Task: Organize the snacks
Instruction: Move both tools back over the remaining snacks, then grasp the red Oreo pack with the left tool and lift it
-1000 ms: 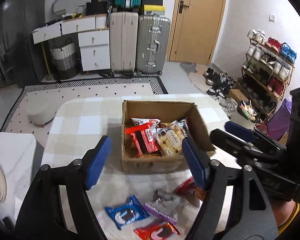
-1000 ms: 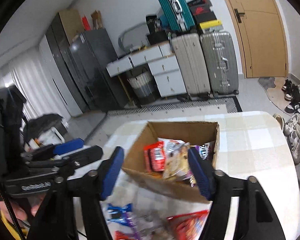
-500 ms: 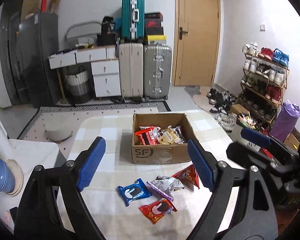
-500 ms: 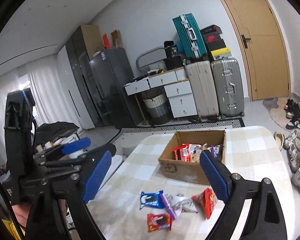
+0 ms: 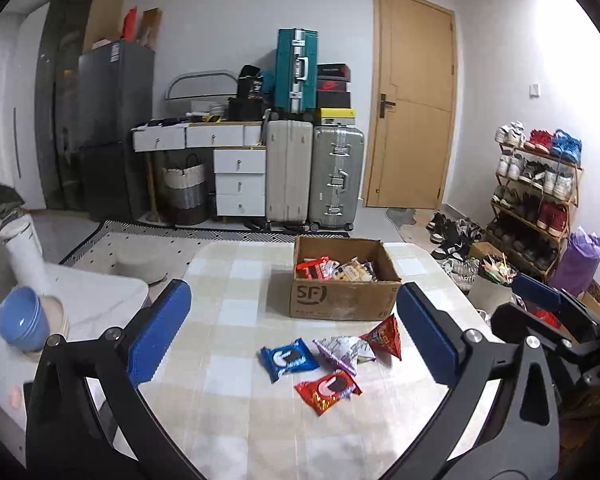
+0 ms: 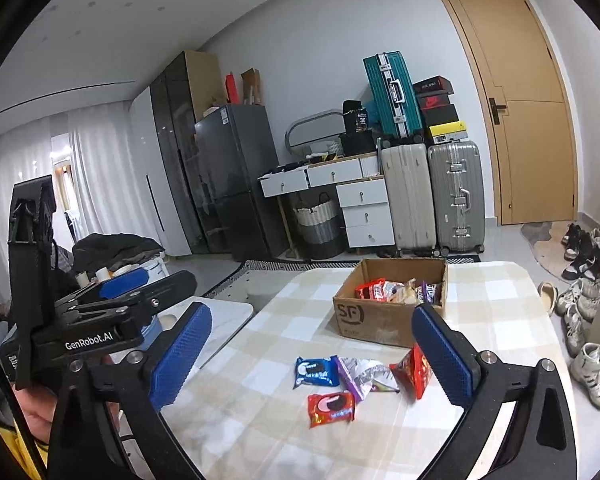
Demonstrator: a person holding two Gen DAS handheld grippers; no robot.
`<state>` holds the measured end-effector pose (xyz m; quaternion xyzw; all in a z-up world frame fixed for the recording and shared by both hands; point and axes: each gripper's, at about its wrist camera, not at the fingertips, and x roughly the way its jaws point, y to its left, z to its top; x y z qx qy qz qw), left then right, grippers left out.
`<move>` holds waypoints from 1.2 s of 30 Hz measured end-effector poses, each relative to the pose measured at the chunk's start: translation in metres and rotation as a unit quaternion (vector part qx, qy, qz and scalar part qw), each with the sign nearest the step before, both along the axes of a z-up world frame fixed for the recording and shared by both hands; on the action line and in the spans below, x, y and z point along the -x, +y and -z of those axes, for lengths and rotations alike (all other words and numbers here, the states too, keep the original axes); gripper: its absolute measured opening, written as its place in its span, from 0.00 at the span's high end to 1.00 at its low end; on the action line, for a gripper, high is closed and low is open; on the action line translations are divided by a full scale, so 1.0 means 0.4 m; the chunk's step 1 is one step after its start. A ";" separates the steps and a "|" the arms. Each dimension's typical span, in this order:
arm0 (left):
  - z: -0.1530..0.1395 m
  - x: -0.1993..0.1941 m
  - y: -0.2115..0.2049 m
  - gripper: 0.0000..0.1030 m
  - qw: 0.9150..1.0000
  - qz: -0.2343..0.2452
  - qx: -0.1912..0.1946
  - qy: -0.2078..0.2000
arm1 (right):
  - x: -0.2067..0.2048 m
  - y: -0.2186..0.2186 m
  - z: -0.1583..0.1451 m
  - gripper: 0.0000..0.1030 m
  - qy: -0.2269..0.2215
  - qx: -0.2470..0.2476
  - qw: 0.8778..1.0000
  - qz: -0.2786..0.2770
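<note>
A brown cardboard box (image 5: 342, 304) (image 6: 358, 322) holding several snack packets stands on the checked table (image 5: 228, 396). In front of it lie a blue cookie packet (image 5: 288, 359) (image 6: 315, 371), a red cookie packet (image 5: 327, 389) (image 6: 331, 408), a purple and silver packet (image 5: 342, 354) (image 6: 360, 374) and a red packet (image 5: 384, 338) (image 6: 414, 370). My left gripper (image 5: 294, 346) is open and empty, held back above the table's near side. My right gripper (image 6: 310, 358) is open and empty, also held back. Each gripper shows at the edge of the other's view.
A white side table with a blue bowl (image 5: 18, 322) stands at the left. Suitcases (image 5: 314, 176), drawers and a fridge line the far wall. A shoe rack (image 5: 536, 196) and shoes on the floor are at the right.
Both grippers have pulled back and up from the box, so the box and loose packets look smaller and farther. Both stayed open and empty.
</note>
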<state>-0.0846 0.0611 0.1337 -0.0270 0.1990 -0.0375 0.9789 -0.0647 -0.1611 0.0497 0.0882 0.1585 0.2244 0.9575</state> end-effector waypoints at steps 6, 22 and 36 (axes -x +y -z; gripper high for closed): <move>0.066 0.037 0.012 0.00 1.000 -0.006 -0.009 0.016 | 0.013 0.028 0.052 0.01 0.031 0.060 0.995 0.069; 0.202 -0.089 -0.028 0.00 0.997 0.001 -0.005 0.072 | -0.055 0.046 0.155 0.01 0.068 0.116 0.986 0.103; 0.388 -0.260 -0.049 0.00 0.989 -0.003 -0.011 0.145 | -0.148 -0.086 0.270 0.01 0.104 0.061 0.982 0.145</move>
